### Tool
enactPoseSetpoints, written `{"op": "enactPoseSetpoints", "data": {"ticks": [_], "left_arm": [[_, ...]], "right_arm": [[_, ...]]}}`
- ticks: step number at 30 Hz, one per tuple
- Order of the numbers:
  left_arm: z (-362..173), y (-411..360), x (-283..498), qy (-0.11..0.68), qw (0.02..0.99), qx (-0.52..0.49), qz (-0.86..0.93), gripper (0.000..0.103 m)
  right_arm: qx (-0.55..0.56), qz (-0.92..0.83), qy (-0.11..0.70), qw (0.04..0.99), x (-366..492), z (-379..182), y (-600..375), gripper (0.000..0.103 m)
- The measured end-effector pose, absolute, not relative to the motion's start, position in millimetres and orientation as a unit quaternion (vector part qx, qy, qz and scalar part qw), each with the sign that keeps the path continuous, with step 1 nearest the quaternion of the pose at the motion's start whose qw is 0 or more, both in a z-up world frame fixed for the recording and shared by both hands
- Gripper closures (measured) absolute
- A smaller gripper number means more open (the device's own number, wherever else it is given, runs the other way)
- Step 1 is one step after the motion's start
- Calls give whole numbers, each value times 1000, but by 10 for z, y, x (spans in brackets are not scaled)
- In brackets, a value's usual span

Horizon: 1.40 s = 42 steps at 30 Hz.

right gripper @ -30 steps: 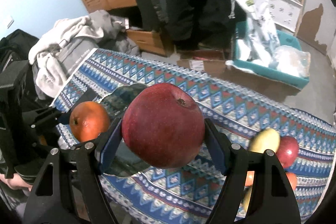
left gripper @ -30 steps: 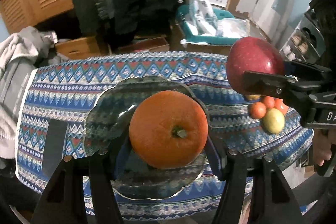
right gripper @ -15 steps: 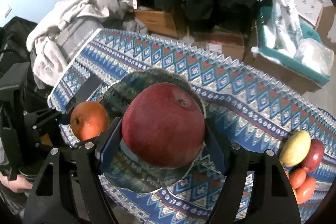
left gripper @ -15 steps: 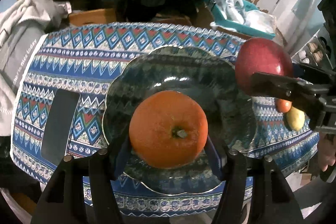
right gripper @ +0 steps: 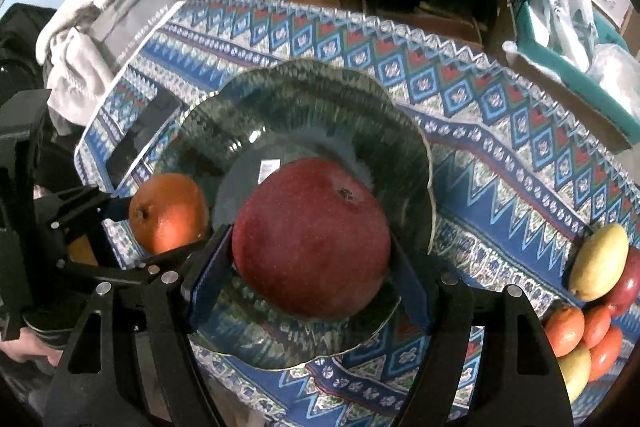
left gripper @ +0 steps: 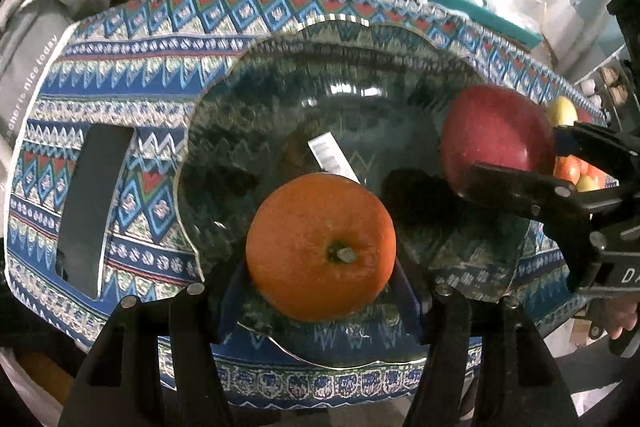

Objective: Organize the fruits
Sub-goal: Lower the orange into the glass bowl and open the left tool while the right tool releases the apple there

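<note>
Patterned cloth covers the tabletop (left gripper: 132, 75); near its middle sits the glass dish (left gripper: 280, 83). An orange (left gripper: 320, 247) is gripped by the left tool (left gripper: 320, 259), an apple (right gripper: 312, 239) by the right tool (right gripper: 312, 247), both directly above the dish, apple nearer its centre.

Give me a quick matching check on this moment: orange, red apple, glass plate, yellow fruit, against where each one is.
Things:
1. orange
2. red apple
3. glass plate
4. yellow fruit

Places:
A. on the patterned cloth, under both grippers
B. in the right gripper
C. in the fruit pile at the cloth's edge
D. in the left gripper

Pairs: 1-D, 2-B, 3-A, 4-C
</note>
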<state>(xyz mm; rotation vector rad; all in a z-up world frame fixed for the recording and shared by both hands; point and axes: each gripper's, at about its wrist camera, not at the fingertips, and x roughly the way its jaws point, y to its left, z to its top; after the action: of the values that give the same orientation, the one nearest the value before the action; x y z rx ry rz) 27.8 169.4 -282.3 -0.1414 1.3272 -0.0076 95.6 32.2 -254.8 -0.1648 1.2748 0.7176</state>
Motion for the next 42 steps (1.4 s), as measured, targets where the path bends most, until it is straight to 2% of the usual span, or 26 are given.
{"op": "enactPoseSetpoints", "data": {"ticks": [12, 17, 19, 22, 29, 42], "left_arm": [[-3138, 1653, 263, 651, 755, -72, 4, 37], [-3067, 1624, 264, 643, 763, -66, 10, 36], [-3012, 1622, 265, 639, 768, -51, 16, 32], [-2956, 1650, 254, 633, 772, -59, 14, 27], [-2712, 1644, 277, 615, 787, -51, 15, 27], [-2192, 1376, 253, 569, 820, -59, -18, 27]], "right_arm": [[-94, 329, 601, 722, 905, -2737, 376, 27], [-110, 337, 605, 713, 848, -2800, 429, 27], [-99, 341, 604, 714, 846, -2785, 408, 27], [-79, 340, 596, 724, 888, -2692, 356, 27], [-50, 335, 569, 749, 954, -2363, 224, 27], [-64, 300, 501, 809, 833, -1718, -195, 27]]}}
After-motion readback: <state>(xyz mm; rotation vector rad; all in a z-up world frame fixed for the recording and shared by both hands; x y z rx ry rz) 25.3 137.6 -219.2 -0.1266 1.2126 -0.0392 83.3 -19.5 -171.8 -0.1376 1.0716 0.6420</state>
